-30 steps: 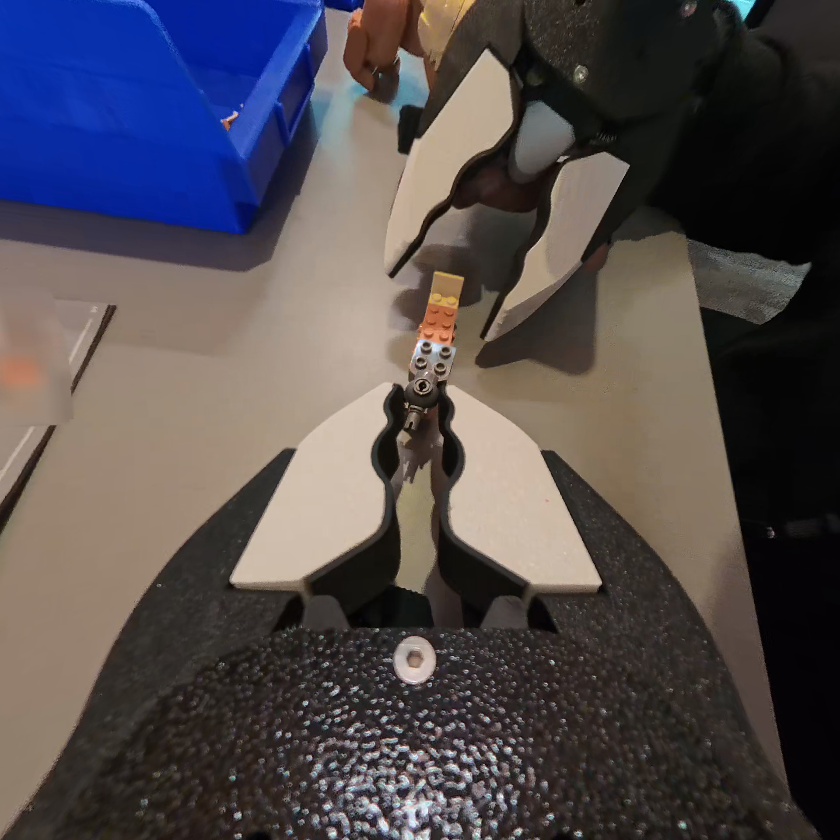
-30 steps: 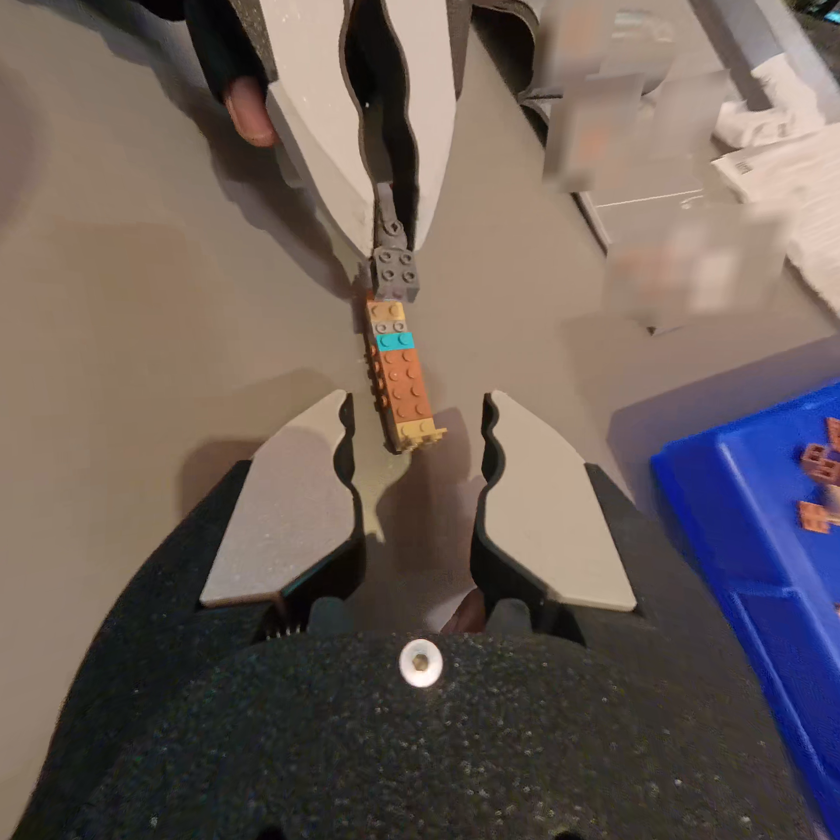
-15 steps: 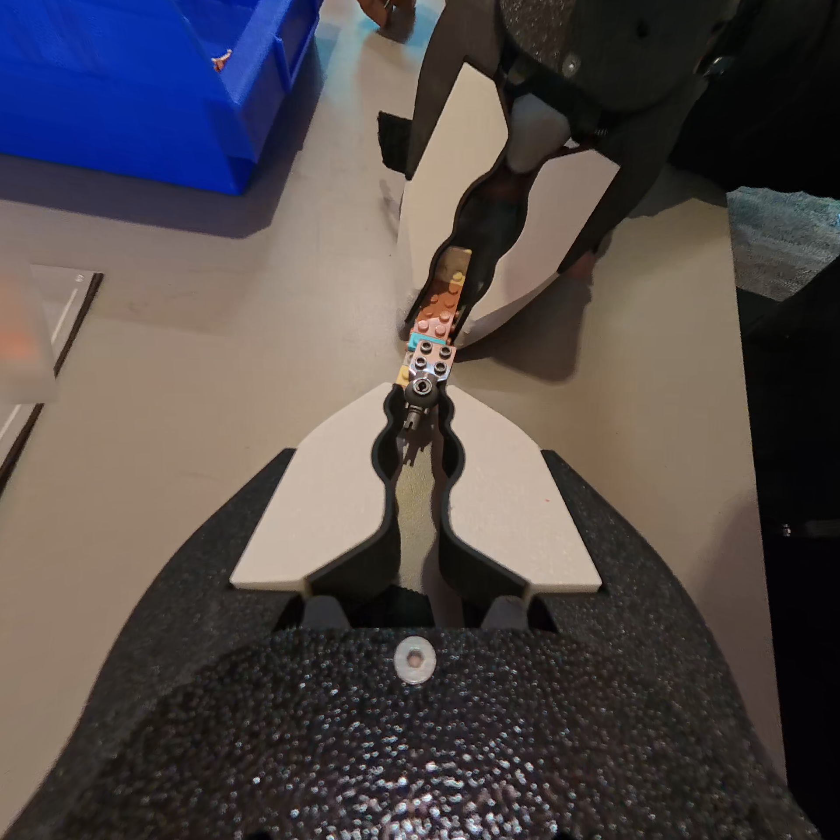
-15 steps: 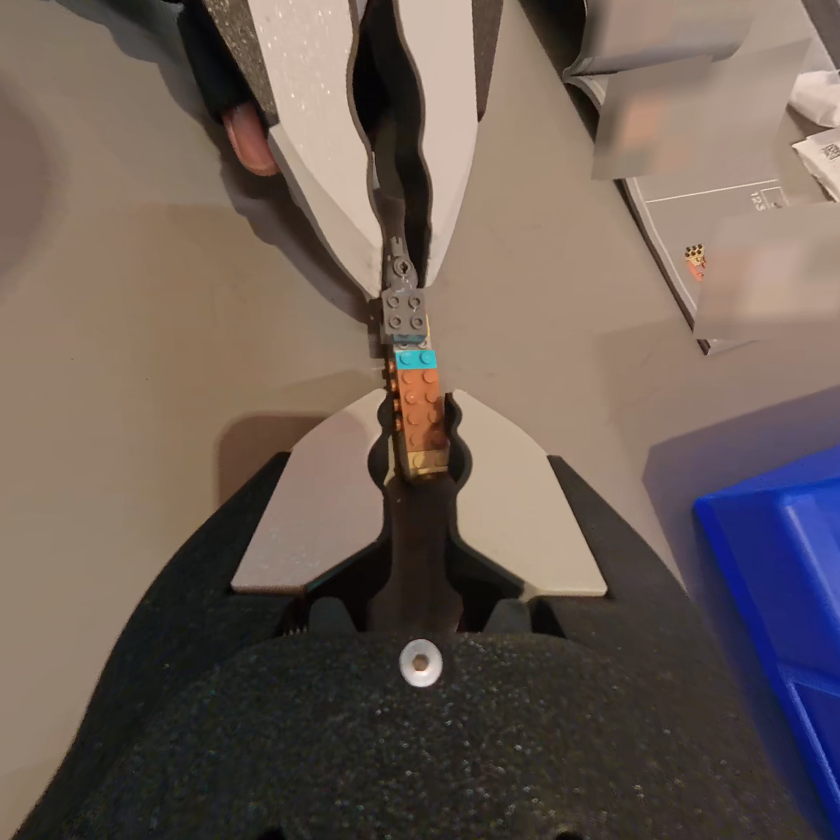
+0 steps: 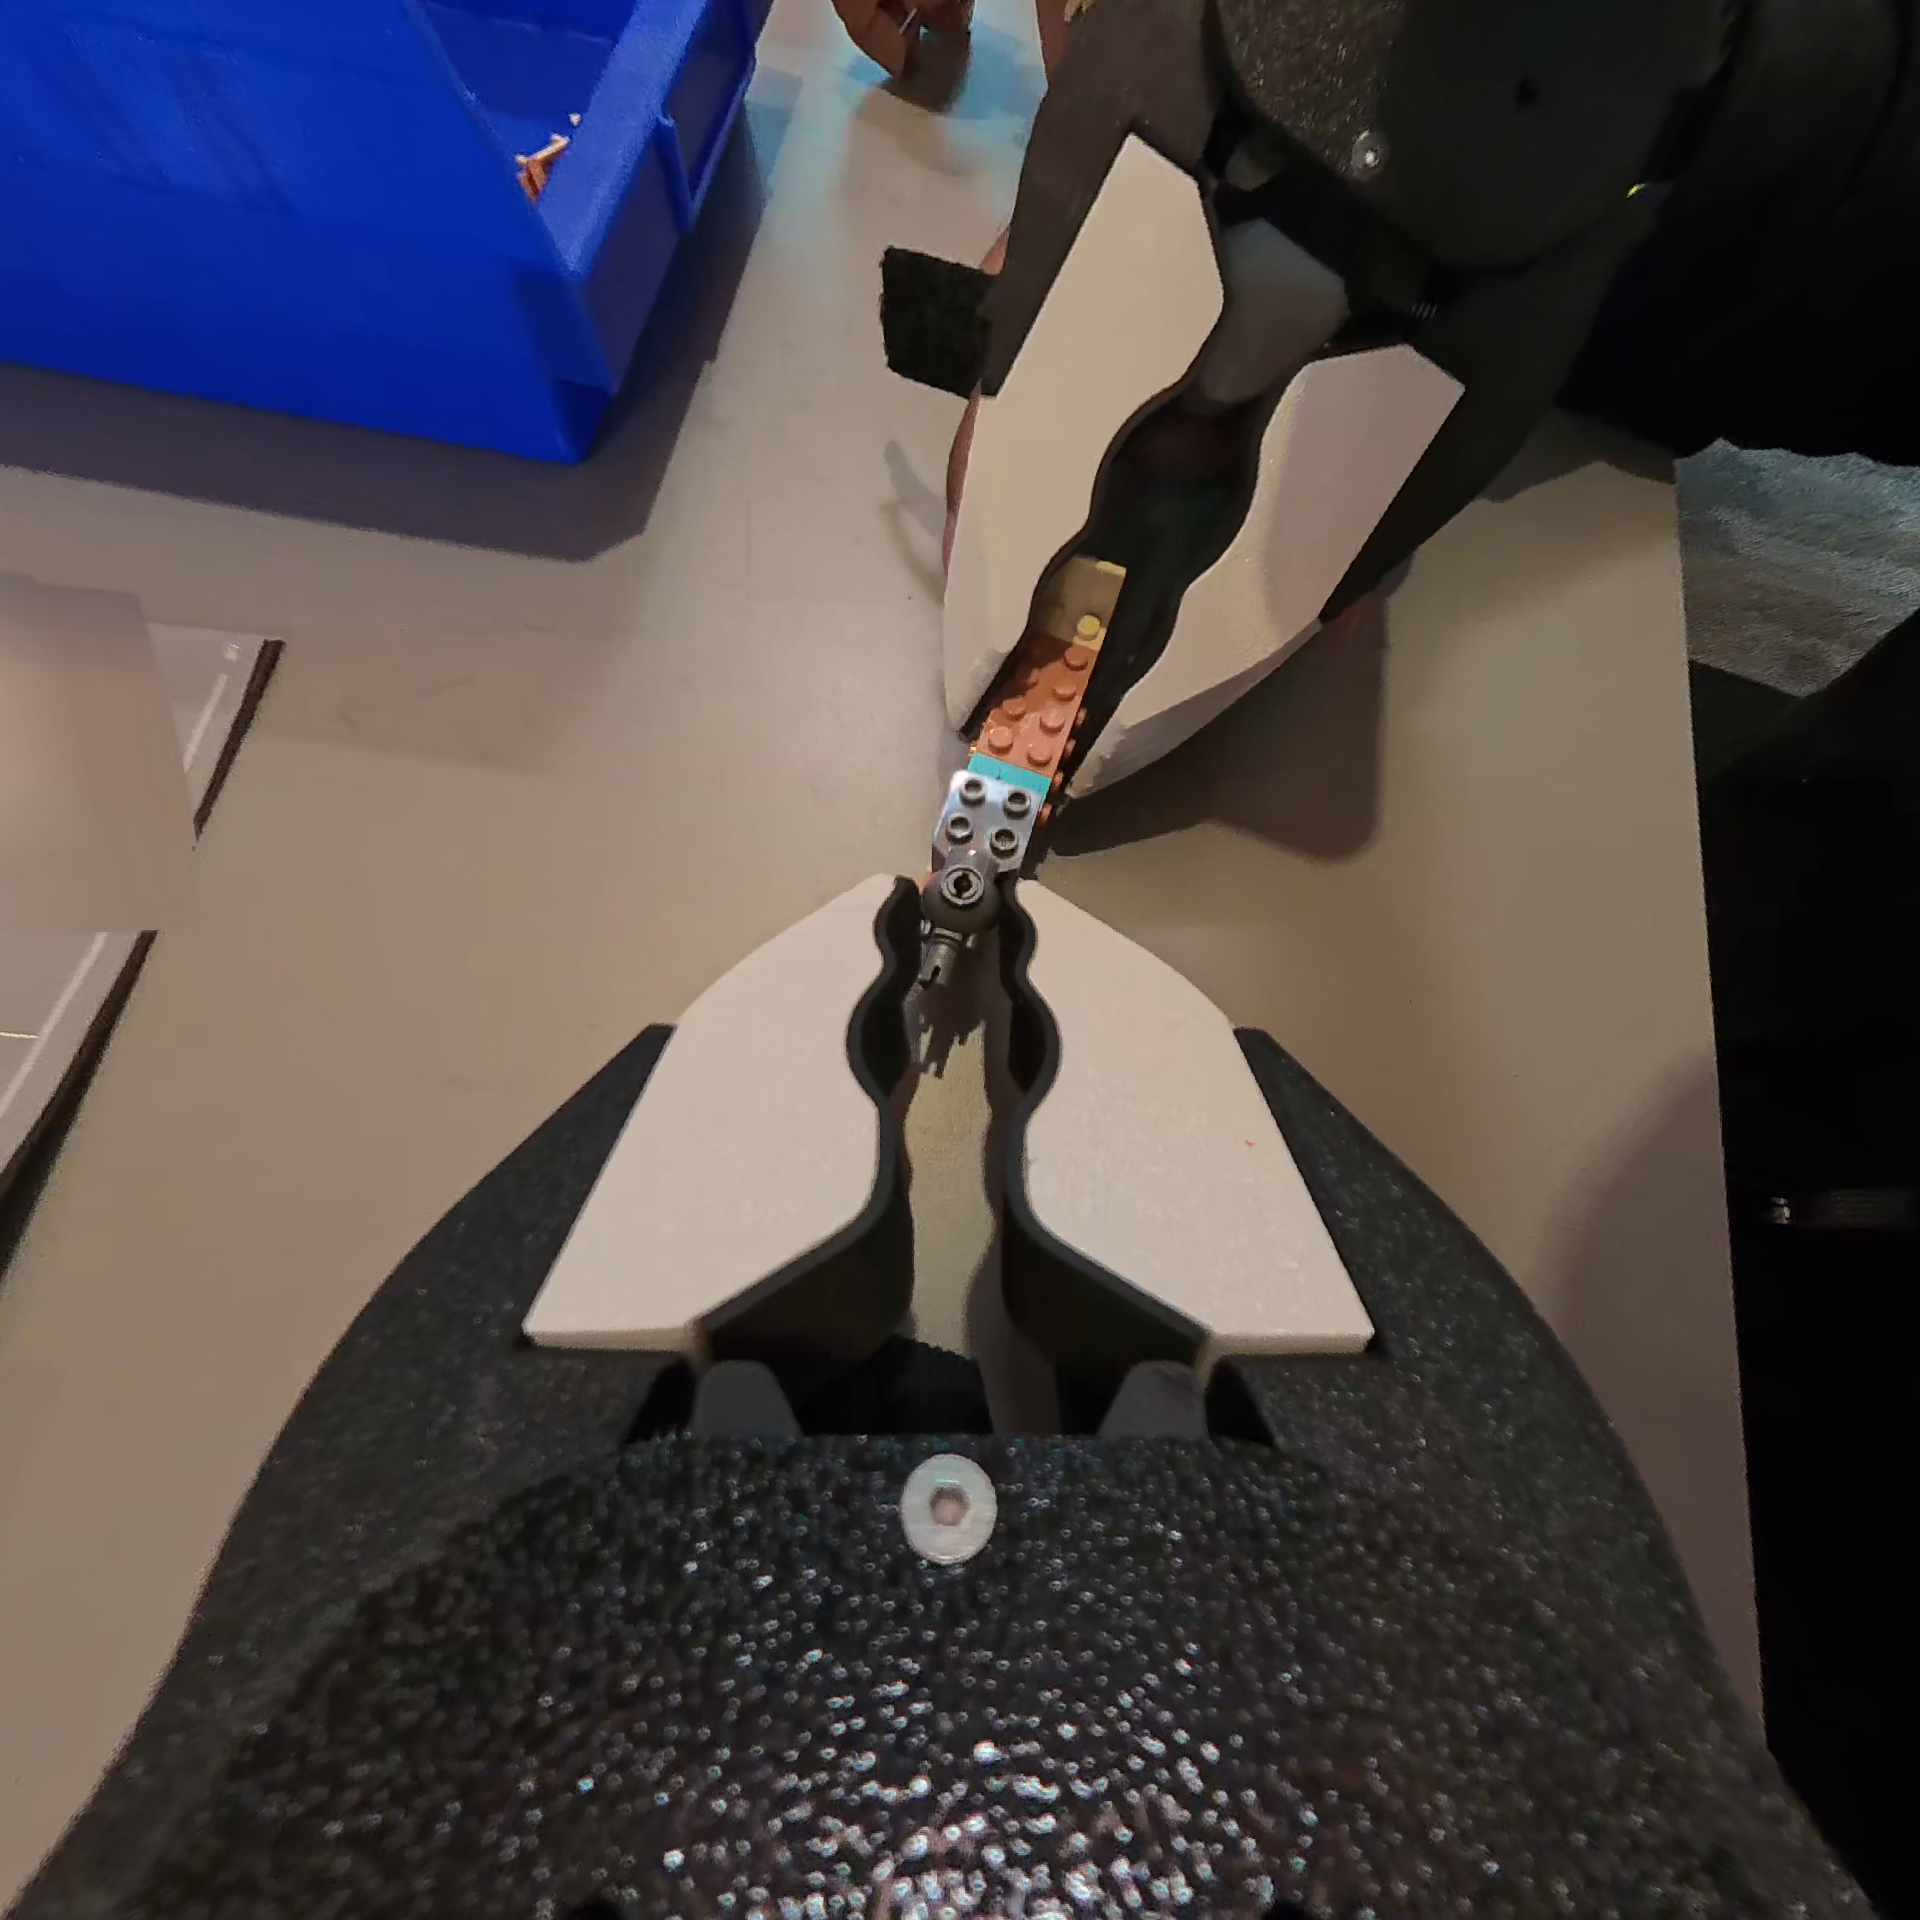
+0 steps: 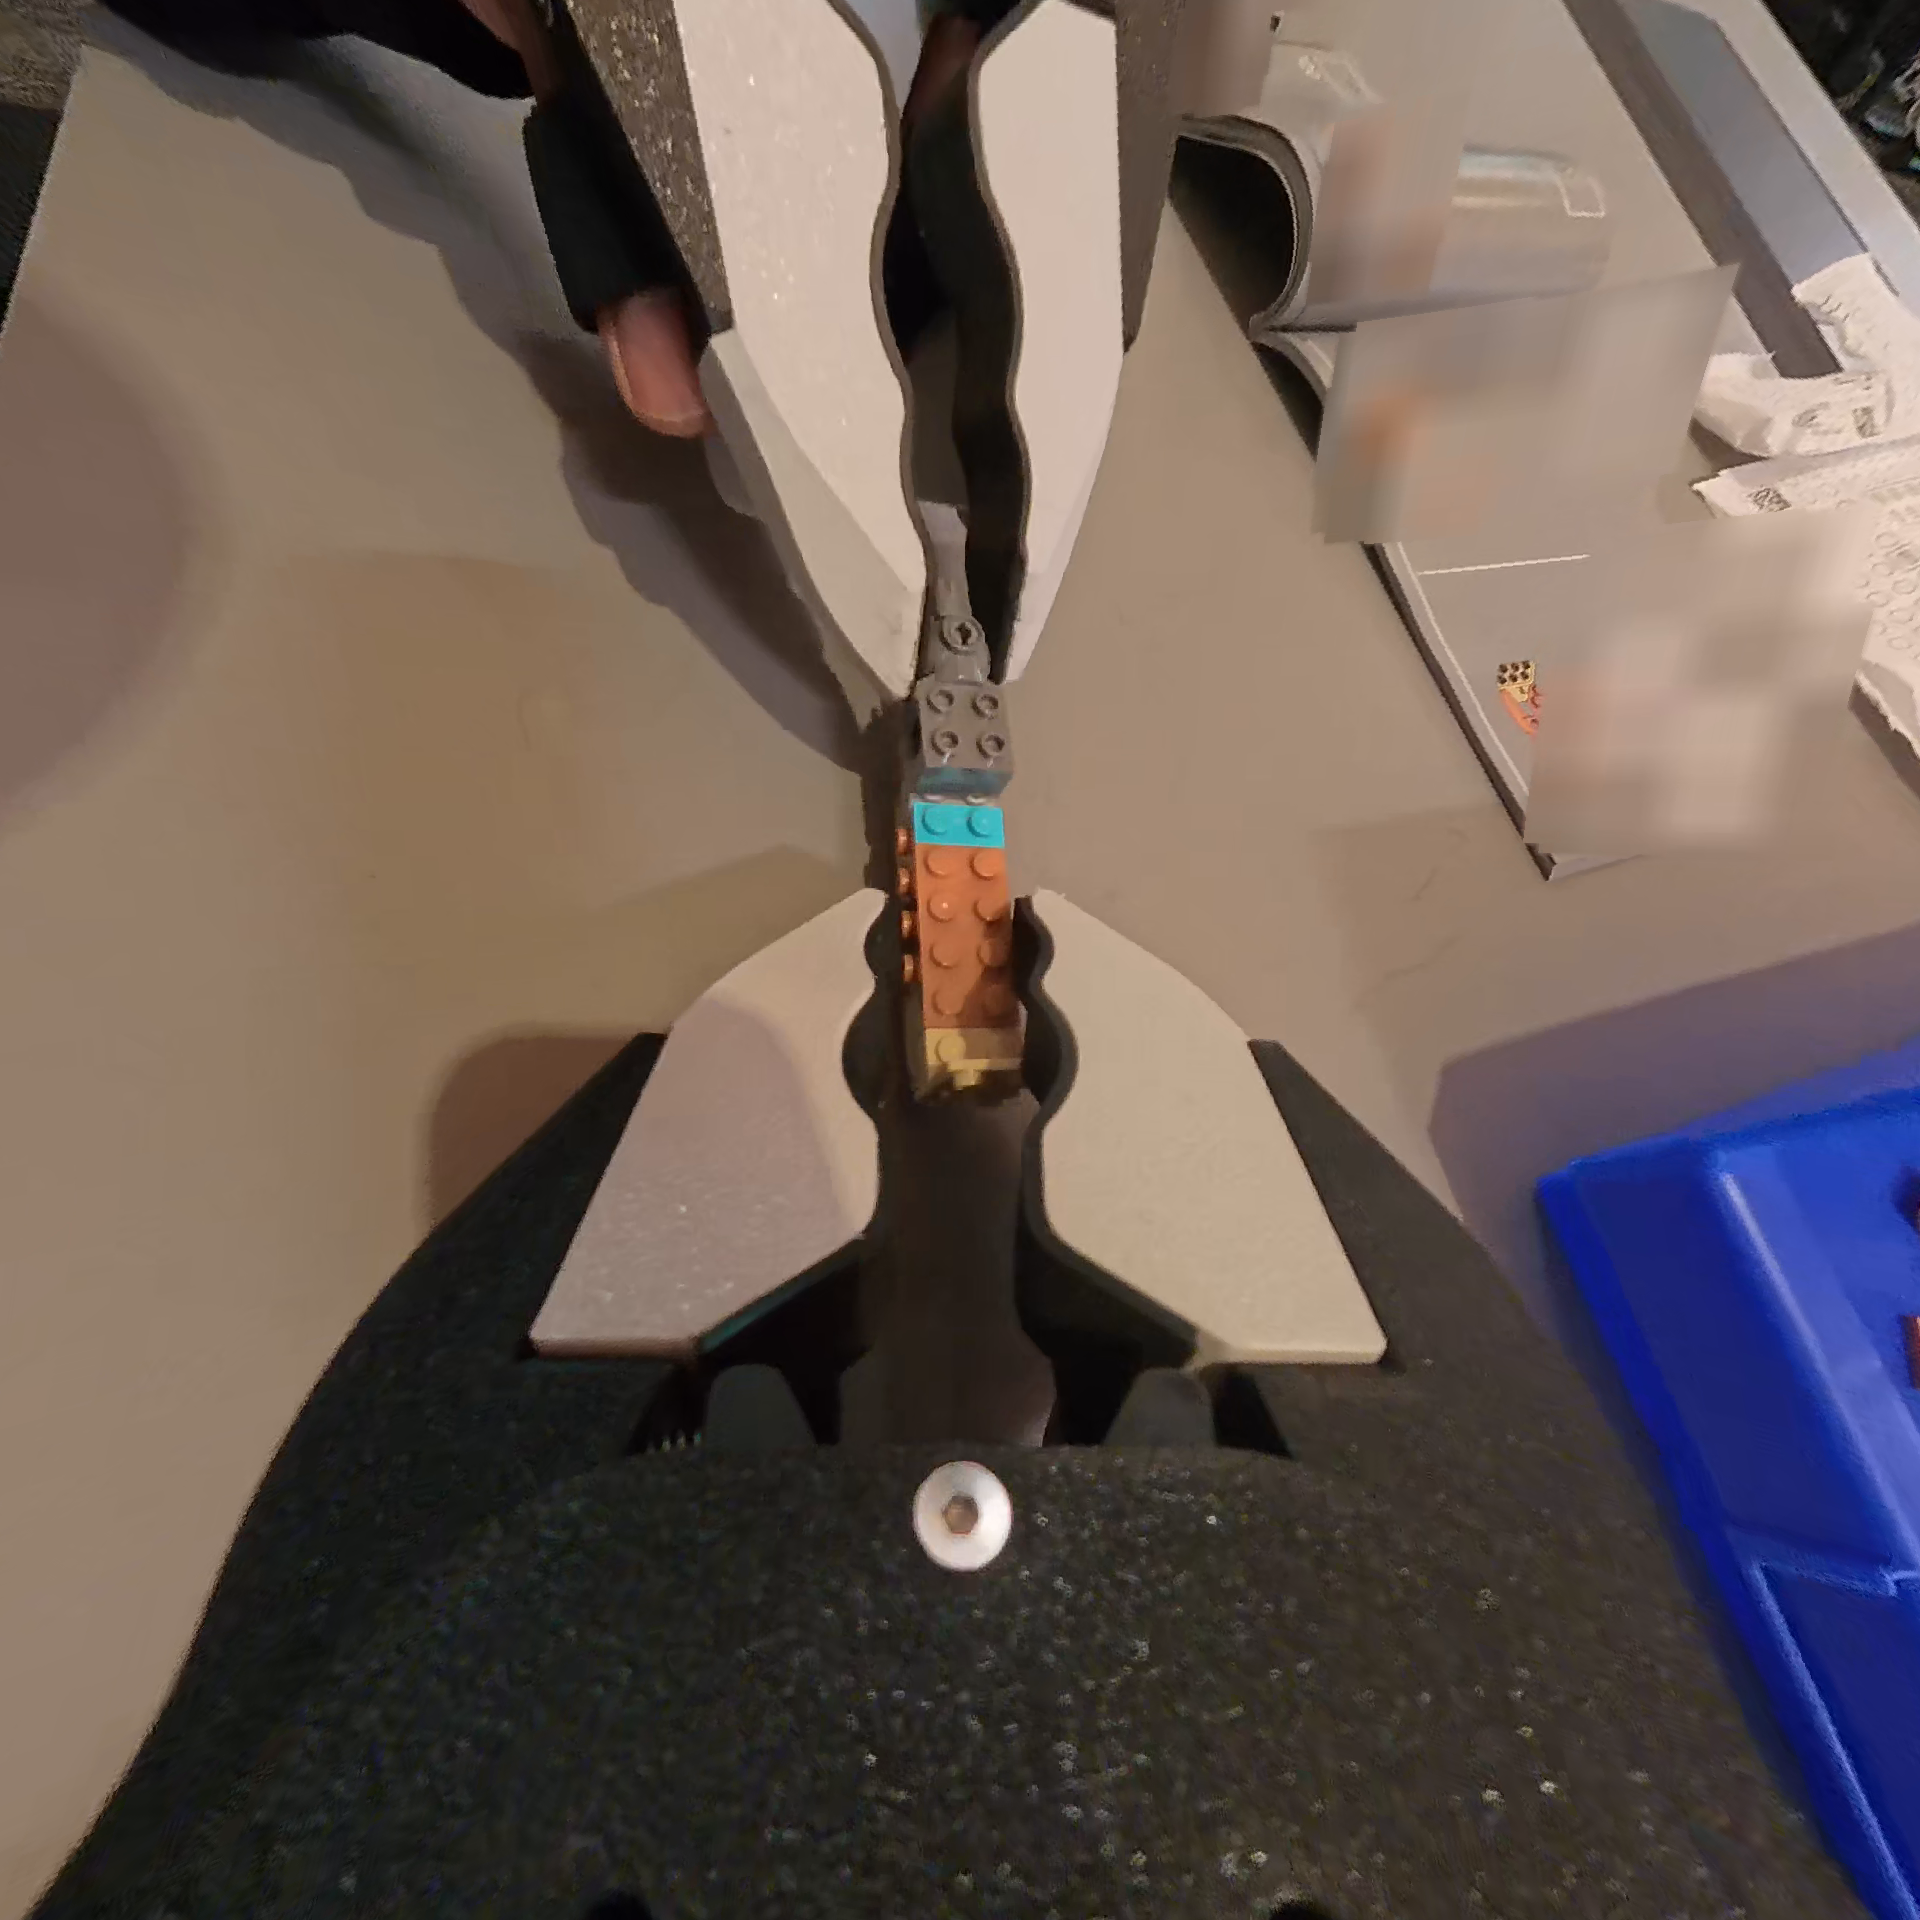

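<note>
A small brick assembly spans the gap between both grippers just above the grey table (image 5: 520, 1039). It has a dark grey ball-joint piece (image 5: 961, 902), a grey four-stud brick (image 5: 987, 821), a turquoise plate (image 6: 958, 826), an orange brick (image 6: 961, 935) and a tan end piece (image 6: 966, 1060). My left gripper (image 5: 961, 896) is shut on the ball-joint piece. My right gripper (image 6: 951, 909) is shut on the orange and tan end. Each gripper shows in the other's view, the right one (image 5: 1029, 753) and the left one (image 6: 961, 675), facing tip to tip.
A blue bin (image 5: 312, 208) holding small orange-brown pieces stands at the far left of the left wrist view; it shows at the right (image 6: 1766, 1351) in the right wrist view. An open booklet (image 6: 1558, 675) and papers lie nearby. The table edge (image 5: 1704, 1039) is close on the right. Both grippers' tips are close together, under 4 cm apart.
My right gripper was open around the orange end a second ago; it has shut on it and stays shut. My left gripper has kept its hold on the ball-joint piece throughout.
</note>
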Available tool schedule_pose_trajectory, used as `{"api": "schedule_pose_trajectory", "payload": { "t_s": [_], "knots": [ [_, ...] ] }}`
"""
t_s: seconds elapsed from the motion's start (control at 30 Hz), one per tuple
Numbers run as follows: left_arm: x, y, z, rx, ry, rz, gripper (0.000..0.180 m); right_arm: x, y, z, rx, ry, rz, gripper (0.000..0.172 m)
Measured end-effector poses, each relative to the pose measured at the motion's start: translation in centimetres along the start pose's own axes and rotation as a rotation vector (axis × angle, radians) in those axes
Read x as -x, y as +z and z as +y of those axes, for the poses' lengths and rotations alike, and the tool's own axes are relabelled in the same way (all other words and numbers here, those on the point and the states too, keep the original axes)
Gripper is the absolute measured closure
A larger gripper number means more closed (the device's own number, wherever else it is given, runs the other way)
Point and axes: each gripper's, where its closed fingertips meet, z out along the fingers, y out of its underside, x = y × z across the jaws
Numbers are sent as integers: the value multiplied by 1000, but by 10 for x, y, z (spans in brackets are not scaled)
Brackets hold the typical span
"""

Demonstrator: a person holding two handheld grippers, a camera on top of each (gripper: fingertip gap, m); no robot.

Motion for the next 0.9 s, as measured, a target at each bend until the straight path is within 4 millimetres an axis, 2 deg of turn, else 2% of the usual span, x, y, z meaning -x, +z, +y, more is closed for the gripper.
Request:
{"api": "schedule_pose_trajectory", "payload": {
  "t_s": [0.33,0.9],
  "knots": [
    [-1,-4,0,98,103,-51,167,2,0,-6,-29,-26,5,152],
    [-3,-4,0,127,111,-48,162,2,-1,-7,-47,-23,6,152]
  ]
}}
